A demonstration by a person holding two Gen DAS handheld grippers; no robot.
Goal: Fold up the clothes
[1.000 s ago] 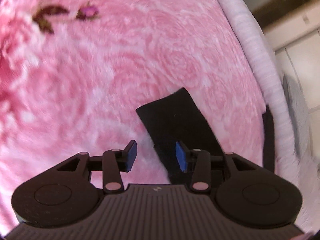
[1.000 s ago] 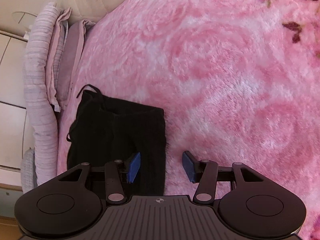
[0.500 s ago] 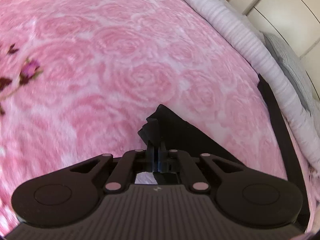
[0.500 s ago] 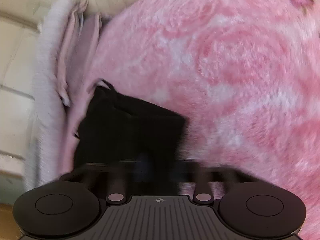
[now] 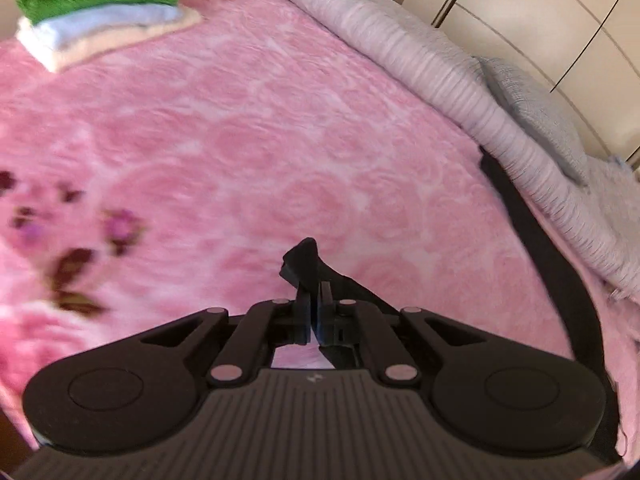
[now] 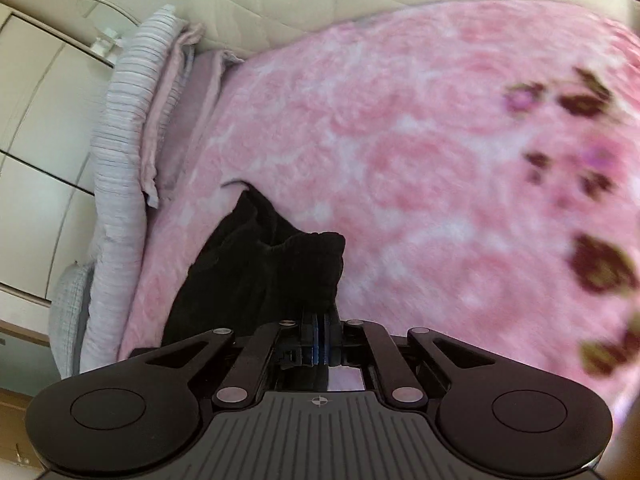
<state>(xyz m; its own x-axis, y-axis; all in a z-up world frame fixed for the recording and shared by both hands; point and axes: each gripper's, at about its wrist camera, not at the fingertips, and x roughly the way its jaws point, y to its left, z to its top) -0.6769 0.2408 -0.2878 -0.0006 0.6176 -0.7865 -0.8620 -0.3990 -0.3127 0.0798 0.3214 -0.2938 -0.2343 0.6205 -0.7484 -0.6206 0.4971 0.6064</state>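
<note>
While the plush pink rose-patterned blanket (image 5: 280, 120) lies beneath, the left gripper (image 5: 314, 312) and right gripper (image 6: 322, 336), jaws closed, each pinch the soft black garment (image 6: 264, 272), lifted above the blanket near the ribbed pillow (image 6: 120, 140).

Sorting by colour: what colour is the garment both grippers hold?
Black garment, clearest in the right wrist view.
</note>
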